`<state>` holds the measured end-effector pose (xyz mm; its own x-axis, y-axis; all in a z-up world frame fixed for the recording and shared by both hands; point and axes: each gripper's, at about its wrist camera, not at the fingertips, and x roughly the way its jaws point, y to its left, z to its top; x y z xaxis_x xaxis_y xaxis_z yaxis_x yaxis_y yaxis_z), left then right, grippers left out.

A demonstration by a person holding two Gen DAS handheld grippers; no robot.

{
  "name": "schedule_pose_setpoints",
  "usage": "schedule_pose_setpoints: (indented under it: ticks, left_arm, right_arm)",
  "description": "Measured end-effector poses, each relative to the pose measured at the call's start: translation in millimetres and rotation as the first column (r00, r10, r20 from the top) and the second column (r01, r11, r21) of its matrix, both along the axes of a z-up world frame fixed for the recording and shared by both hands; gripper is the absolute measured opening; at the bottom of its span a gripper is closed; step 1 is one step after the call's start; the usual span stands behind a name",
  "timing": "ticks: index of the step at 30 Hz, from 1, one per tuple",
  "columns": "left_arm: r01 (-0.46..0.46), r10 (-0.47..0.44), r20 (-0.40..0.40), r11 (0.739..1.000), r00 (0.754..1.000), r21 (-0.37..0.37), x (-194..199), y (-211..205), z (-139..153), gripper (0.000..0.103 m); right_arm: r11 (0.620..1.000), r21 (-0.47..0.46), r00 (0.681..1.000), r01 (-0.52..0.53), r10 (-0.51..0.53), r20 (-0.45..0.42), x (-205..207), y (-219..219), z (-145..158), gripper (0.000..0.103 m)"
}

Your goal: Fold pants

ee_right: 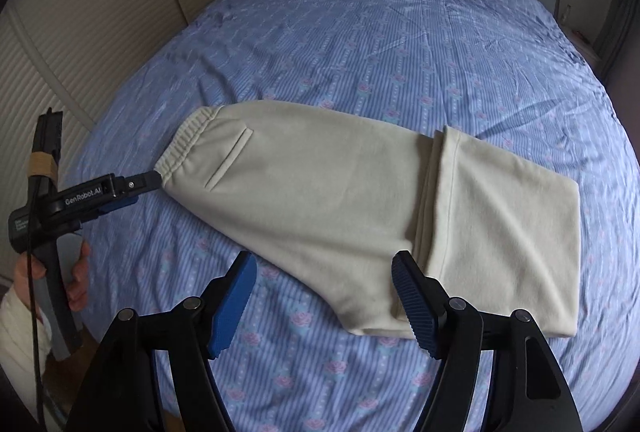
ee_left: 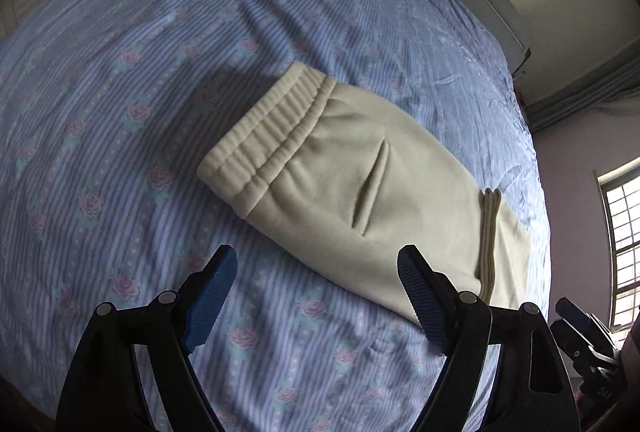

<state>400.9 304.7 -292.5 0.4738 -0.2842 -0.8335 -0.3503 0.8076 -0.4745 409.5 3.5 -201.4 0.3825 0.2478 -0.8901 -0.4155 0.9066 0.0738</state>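
Right gripper [ee_right: 324, 296] wide apart, empty, over pants [ee_right: 320, 191]

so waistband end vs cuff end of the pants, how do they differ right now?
The waistband is ribbed and gathered, lying single on the sheet; the cuffs are smooth-hemmed and folded back on top of the legs. The waistband sits at the narrow left end of the pants, by the left gripper; the cuffs lie mid-garment, near the right gripper. Both are cream, lie flat, and are ungripped.
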Motion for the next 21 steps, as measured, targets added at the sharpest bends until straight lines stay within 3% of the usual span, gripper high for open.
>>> schedule_pose_setpoints:
  ticks: [4, 10, 14, 18, 21]
  left_arm:
    - [-0.084, 0.082, -0.017, 0.985, 0.996, -0.152, 8, 25, -39, 0.082]
    - [-0.189, 0.186, -0.037, 0.949, 0.982, -0.251, 29, 48, -71, 0.081]
    - [-0.197, 0.205, -0.005, 0.938, 0.979, -0.285, 46, 50, -75, 0.082]
    - [-0.212, 0.21, -0.032, 0.95, 0.977, -0.231, 68, 38, -77, 0.088]
    - [-0.219, 0.222, -0.017, 0.941, 0.975, -0.259, 74, 34, -72, 0.081]
  right_arm:
    - [0.999, -0.025, 0.999, -0.021, 0.021, -0.029, 12, 25, -12, 0.071]
    - [0.997, -0.063, 0.997, -0.036, 0.031, -0.074, 28, 51, -40, 0.071]
    - [0.998, -0.063, 0.993, -0.028, 0.02, -0.117, 40, 57, -51, 0.071]
    - [0.998, -0.07, 0.993, 0.0, -0.008, -0.116, 49, 53, -53, 0.071]
    - [0.998, -0.064, 0.993, 0.022, -0.03, -0.118, 54, 46, -54, 0.071]
